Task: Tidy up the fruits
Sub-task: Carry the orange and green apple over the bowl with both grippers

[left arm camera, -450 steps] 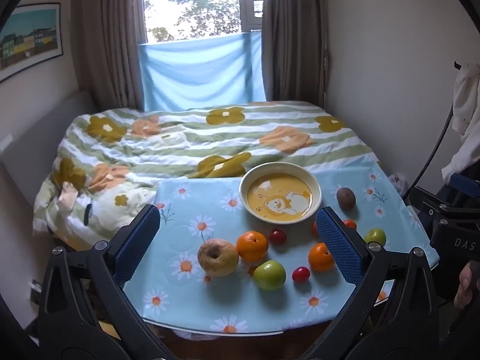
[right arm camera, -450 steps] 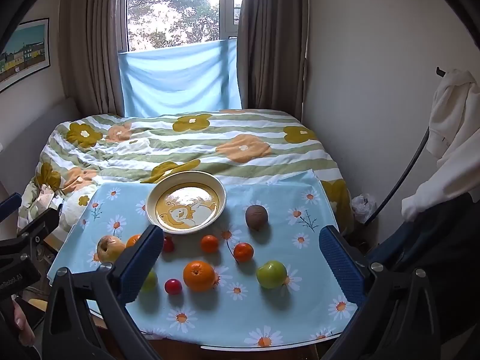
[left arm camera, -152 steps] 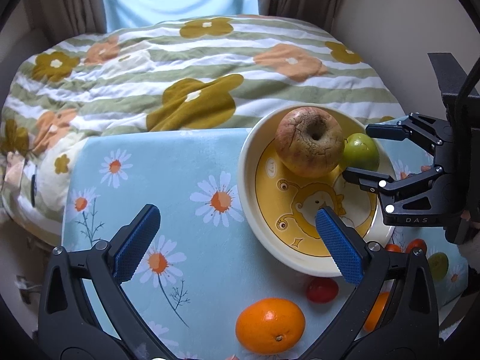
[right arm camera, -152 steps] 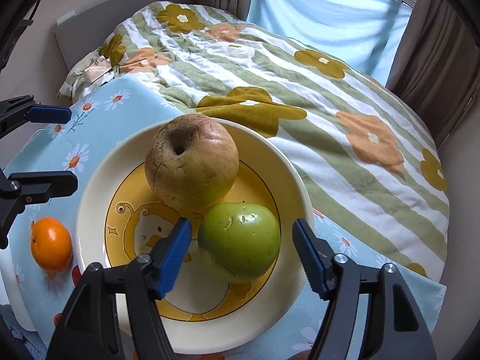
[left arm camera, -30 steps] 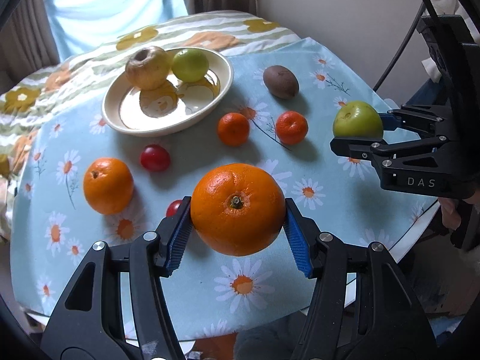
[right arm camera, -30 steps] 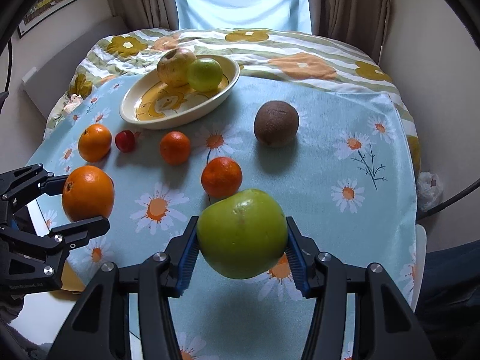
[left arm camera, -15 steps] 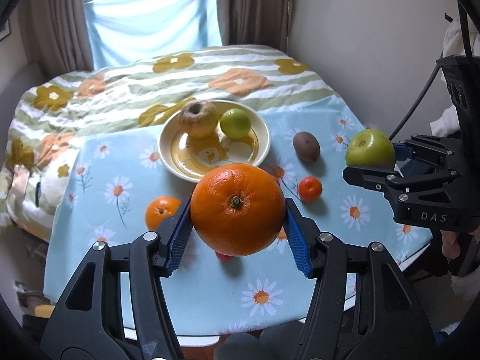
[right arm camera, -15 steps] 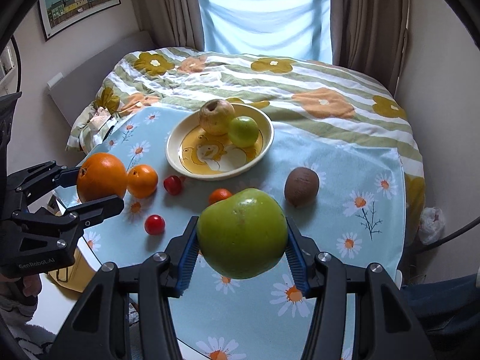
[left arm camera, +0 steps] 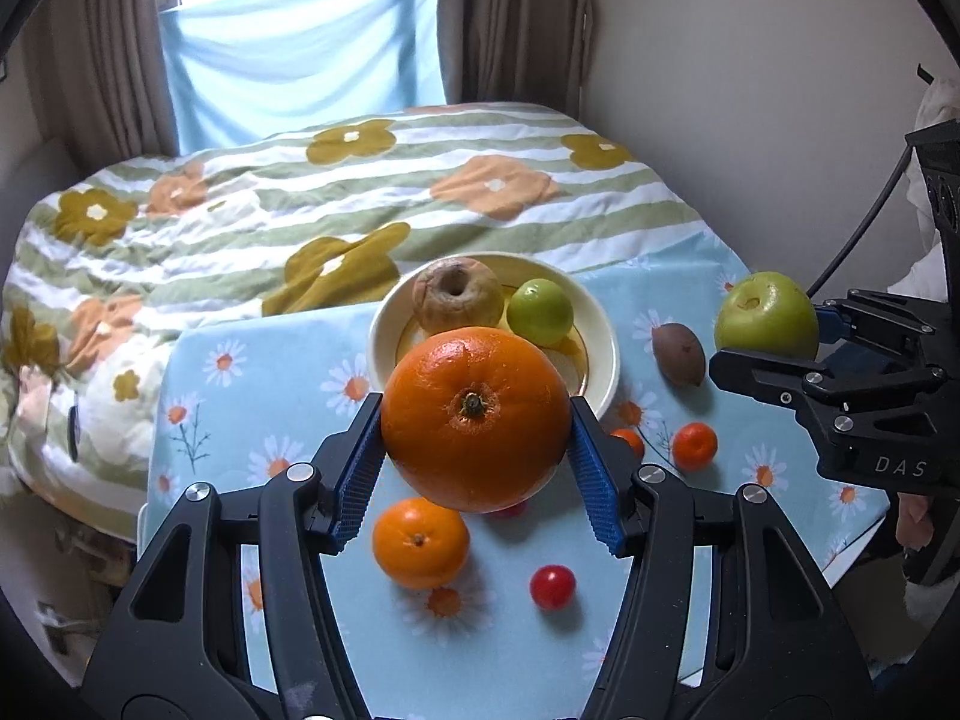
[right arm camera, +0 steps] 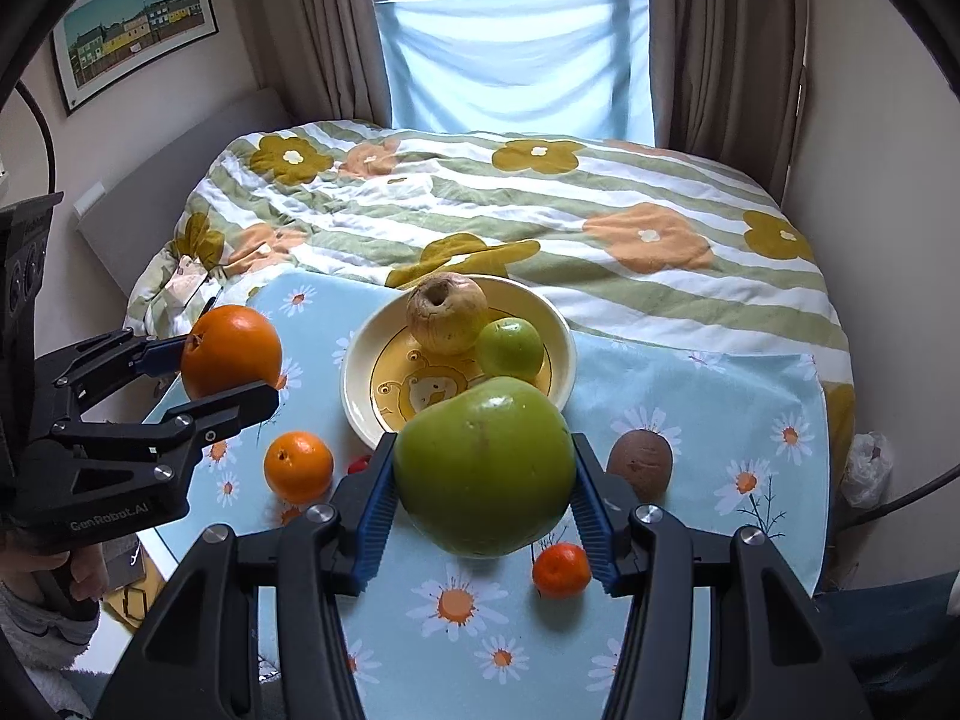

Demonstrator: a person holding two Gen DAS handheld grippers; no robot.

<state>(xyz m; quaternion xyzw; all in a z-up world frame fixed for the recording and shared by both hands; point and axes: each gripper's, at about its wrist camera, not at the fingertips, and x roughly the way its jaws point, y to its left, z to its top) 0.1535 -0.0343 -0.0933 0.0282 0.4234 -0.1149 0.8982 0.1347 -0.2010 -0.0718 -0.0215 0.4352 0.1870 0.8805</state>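
Observation:
My left gripper (left arm camera: pixel 475 450) is shut on a large orange (left arm camera: pixel 475 417) and holds it above the table, short of the cream bowl (left arm camera: pixel 603 354). The bowl holds a wrinkled brown apple (left arm camera: pixel 457 295) and a small green apple (left arm camera: pixel 540 312). My right gripper (right arm camera: pixel 483 495) is shut on a big green apple (right arm camera: pixel 486 468), also in the air near the bowl (right arm camera: pixel 360 360). Each gripper shows in the other's view: the right one (left arm camera: pixel 774 336) at the right, the left one (right arm camera: pixel 231 360) at the left.
On the daisy tablecloth (left arm camera: pixel 270 372) lie another orange (left arm camera: pixel 420 542), a cherry tomato (left arm camera: pixel 552 586), a small mandarin (left arm camera: pixel 694 446), another mandarin (right arm camera: pixel 561 570) and a brown kiwi (right arm camera: pixel 639 459). A bed with a floral quilt (right arm camera: pixel 540 210) lies beyond the table.
Both grippers have moved forward toward the bowl with their fruit still held. The bowl appears larger and closer than half a second ago.

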